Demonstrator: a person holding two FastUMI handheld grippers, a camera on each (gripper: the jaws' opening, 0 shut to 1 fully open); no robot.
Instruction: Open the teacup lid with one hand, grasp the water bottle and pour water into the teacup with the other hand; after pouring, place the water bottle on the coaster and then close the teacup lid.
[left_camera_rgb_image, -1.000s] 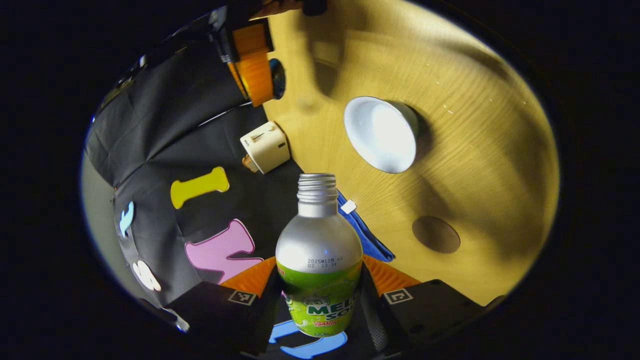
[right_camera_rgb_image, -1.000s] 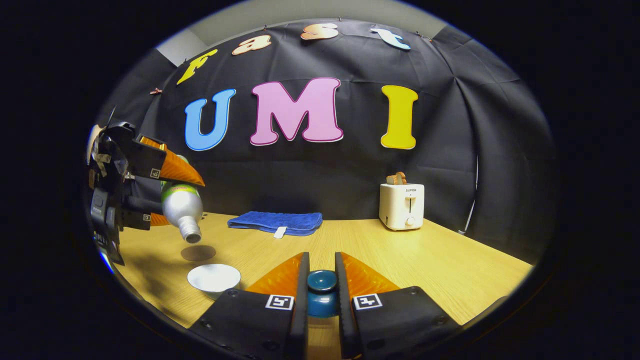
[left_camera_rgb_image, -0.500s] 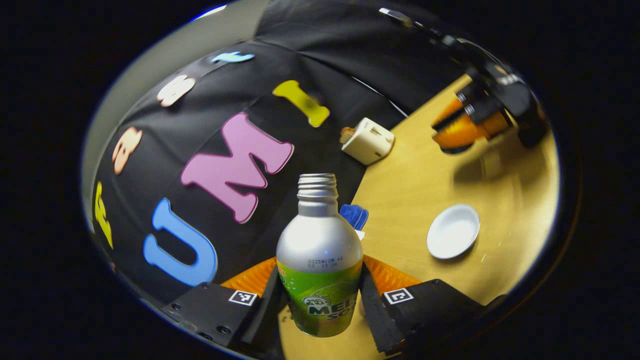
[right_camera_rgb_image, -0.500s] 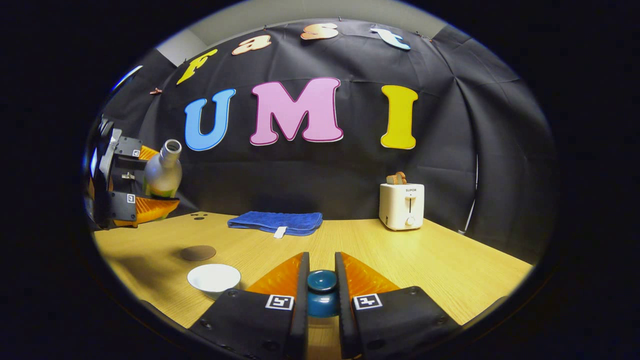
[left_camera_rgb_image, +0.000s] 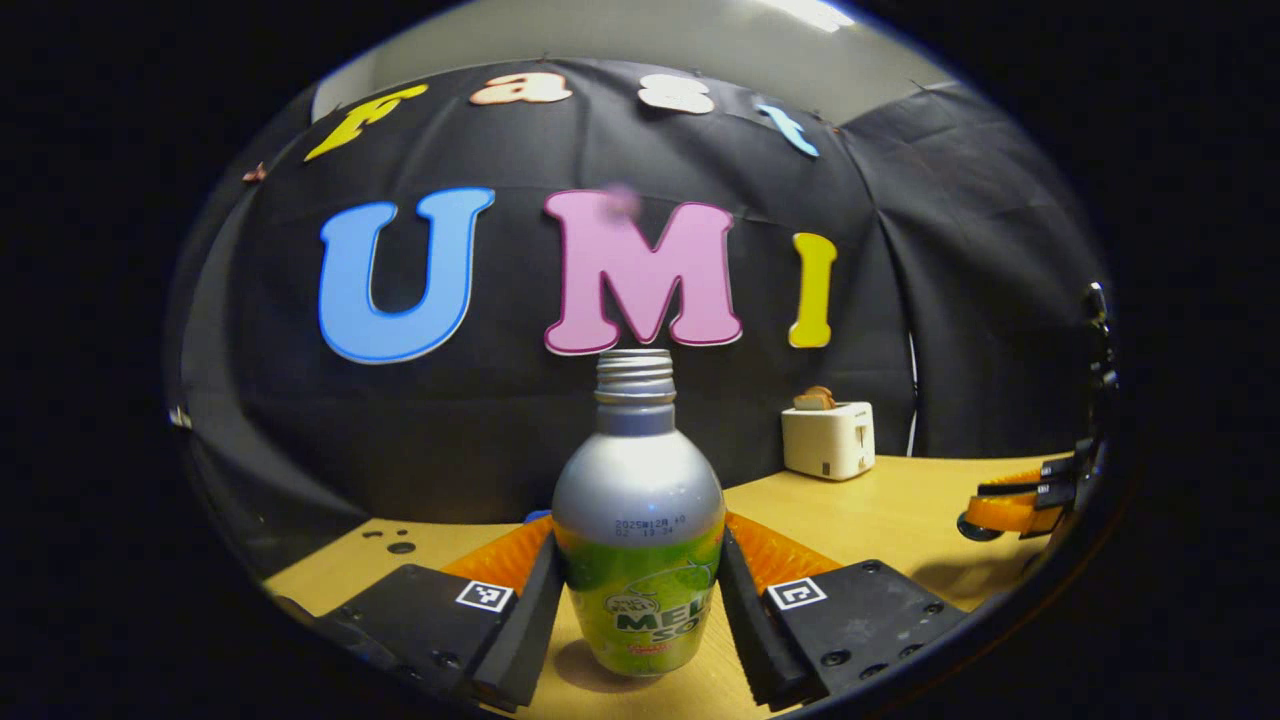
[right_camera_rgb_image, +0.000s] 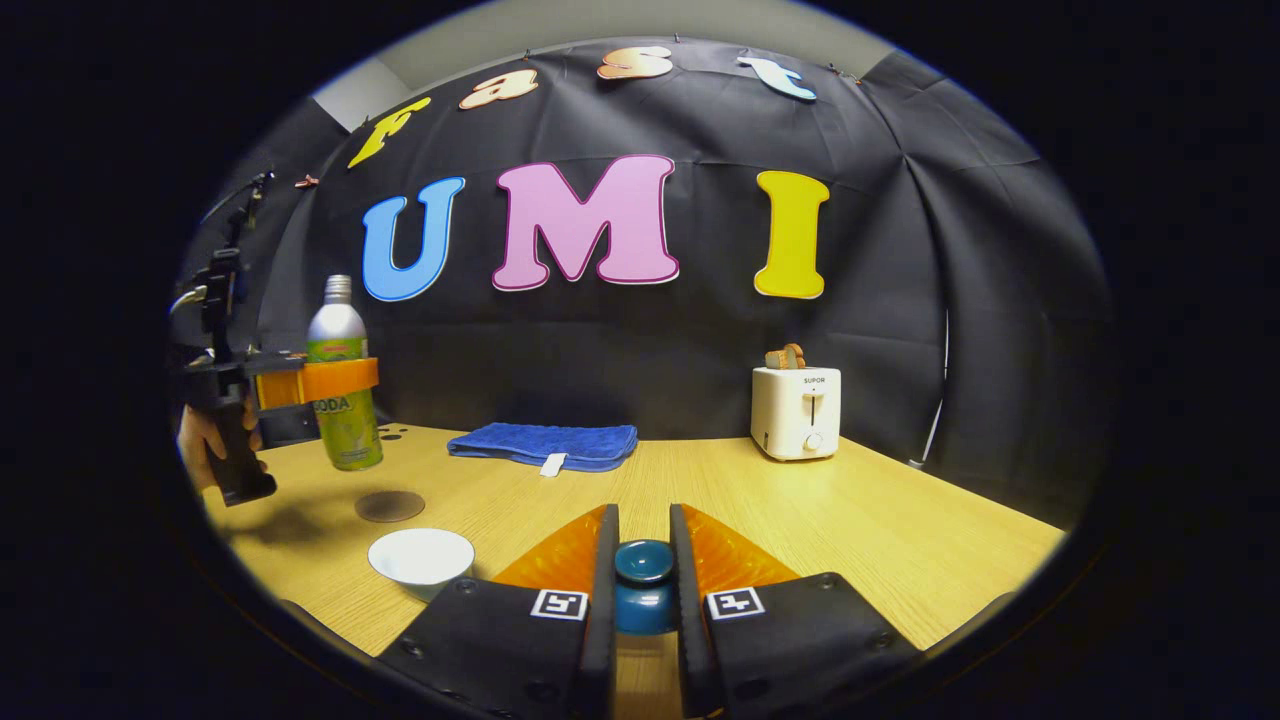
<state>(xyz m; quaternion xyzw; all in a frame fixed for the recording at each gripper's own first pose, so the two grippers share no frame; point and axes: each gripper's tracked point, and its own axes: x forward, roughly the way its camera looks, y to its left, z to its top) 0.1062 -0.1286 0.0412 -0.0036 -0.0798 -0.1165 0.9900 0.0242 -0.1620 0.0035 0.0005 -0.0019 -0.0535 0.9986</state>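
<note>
Bottle (left_camera_rgb_image: 638, 540) upright, clamped between left jaws.

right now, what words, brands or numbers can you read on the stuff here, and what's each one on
"SUPOR": on the front of the toaster.
Water bottle, date line stamped on the bare metal: too small to read surely.
Water bottle label: partly covered by the left gripper, not readable whole.
Teacup lid in the right gripper: no text.
</note>
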